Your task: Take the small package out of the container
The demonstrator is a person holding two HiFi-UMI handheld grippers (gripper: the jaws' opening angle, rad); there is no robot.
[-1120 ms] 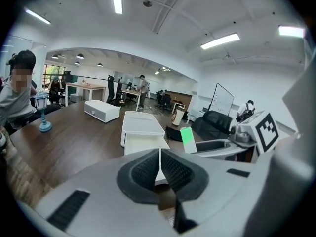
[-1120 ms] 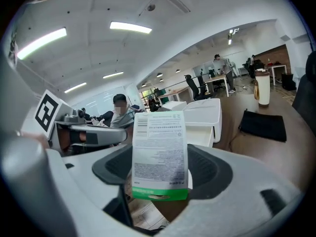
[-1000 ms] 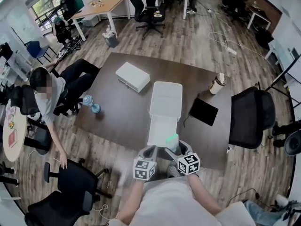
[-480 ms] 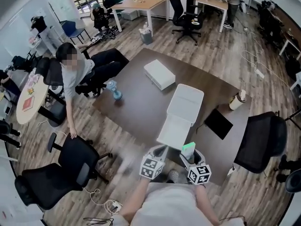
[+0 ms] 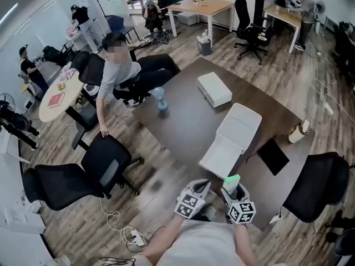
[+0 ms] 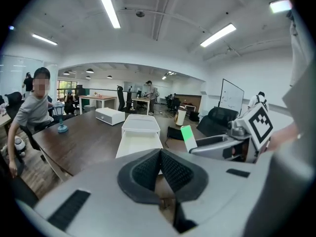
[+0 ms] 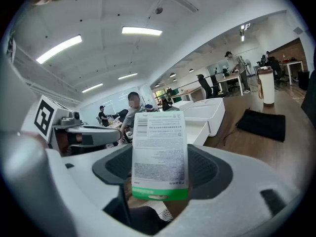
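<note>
- The package (image 7: 159, 152) is already out of the container (image 5: 221, 155). It stands upright in the right gripper (image 5: 235, 192), pinched across its lower, green-edged part, with most of the flat pack sticking up free above the jaws.
- The hold is low on a thin, slick pack. A quick swing or tilt could make it pivot or slide out between the pads.
- In the head view the package hangs at the near edge of the table (image 5: 183, 121), close to the person's body. If it slipped here it would likely fall to the floor rather than onto the table.
- The left gripper (image 6: 160, 169) is pressed together with nothing in it and sits just left of the right one. A careless move sideways could knock the free top of the pack and loosen it.
- The container lies open just beyond the grippers. A forward move made too low could clip its near rim and push it across the table.
- Squeezing harder to be safe could crease the pack.
</note>
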